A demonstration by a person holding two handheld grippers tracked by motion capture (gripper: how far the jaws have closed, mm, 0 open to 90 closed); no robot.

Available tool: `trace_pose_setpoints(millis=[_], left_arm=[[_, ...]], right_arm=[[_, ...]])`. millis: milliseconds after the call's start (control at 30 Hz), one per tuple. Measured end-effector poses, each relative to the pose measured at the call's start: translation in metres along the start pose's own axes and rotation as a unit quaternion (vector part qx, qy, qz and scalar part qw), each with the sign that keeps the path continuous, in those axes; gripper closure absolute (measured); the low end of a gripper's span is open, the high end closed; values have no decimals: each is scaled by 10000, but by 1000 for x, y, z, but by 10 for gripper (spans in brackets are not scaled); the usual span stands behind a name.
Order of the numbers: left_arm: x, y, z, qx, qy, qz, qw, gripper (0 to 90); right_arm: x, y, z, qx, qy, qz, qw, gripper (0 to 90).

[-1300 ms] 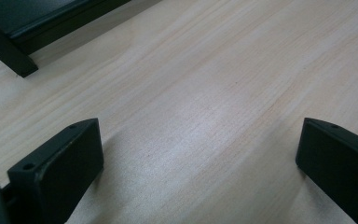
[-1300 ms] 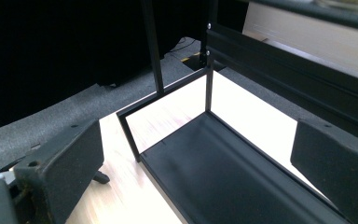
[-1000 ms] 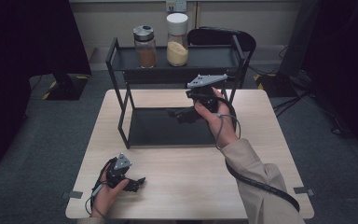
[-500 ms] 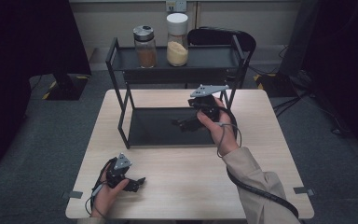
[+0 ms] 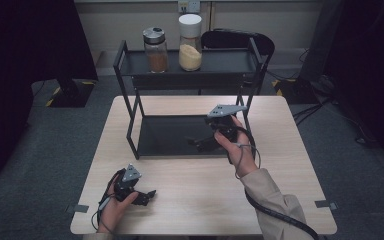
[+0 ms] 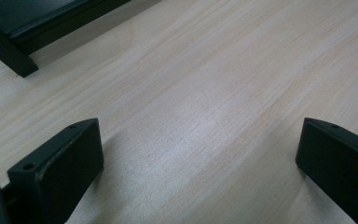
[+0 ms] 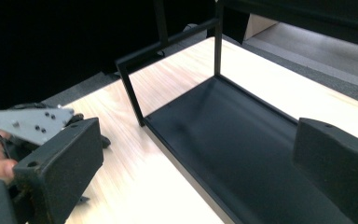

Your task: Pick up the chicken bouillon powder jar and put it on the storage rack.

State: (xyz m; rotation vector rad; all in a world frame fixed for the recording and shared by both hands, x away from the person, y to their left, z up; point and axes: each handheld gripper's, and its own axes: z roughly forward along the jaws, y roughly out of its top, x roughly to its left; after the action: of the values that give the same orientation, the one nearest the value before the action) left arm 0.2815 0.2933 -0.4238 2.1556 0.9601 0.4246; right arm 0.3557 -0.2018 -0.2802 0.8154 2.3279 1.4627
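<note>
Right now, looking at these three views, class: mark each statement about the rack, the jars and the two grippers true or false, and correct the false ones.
1. Two jars stand on the top shelf of the black rack. True: the jar with brown contents and the jar with yellow contents.
2. The left gripper grips a jar. False: it is open and holds nothing, low over the table.
3. The right gripper is over the rack's bottom shelf. True.
4. The bottom shelf holds a jar. False: it is bare.
</note>
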Motion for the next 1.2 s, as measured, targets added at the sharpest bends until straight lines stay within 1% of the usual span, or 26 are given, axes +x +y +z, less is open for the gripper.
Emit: trace_pose_setpoints(millis=[233, 400, 467, 867, 1200], left_arm=[[0, 0, 0, 2, -2, 3, 10000, 0], [0, 0, 0, 3, -1, 4, 10000, 0], [0, 0, 0, 4, -1, 6, 10000, 0], [0, 0, 0, 4, -1, 7, 10000, 0], [0, 0, 0, 3, -2, 6, 10000, 0]], right_arm=[[-3, -18, 0, -4, 3, 4, 10000, 9], [-4, -30, 2, 38, 21, 78, 10000, 9], [-5, -36, 3, 37, 63, 91, 9999, 10], [-6, -60, 5, 234, 100, 88, 9996, 11], [-9, -82, 2, 347, 62, 176, 9992, 10]])
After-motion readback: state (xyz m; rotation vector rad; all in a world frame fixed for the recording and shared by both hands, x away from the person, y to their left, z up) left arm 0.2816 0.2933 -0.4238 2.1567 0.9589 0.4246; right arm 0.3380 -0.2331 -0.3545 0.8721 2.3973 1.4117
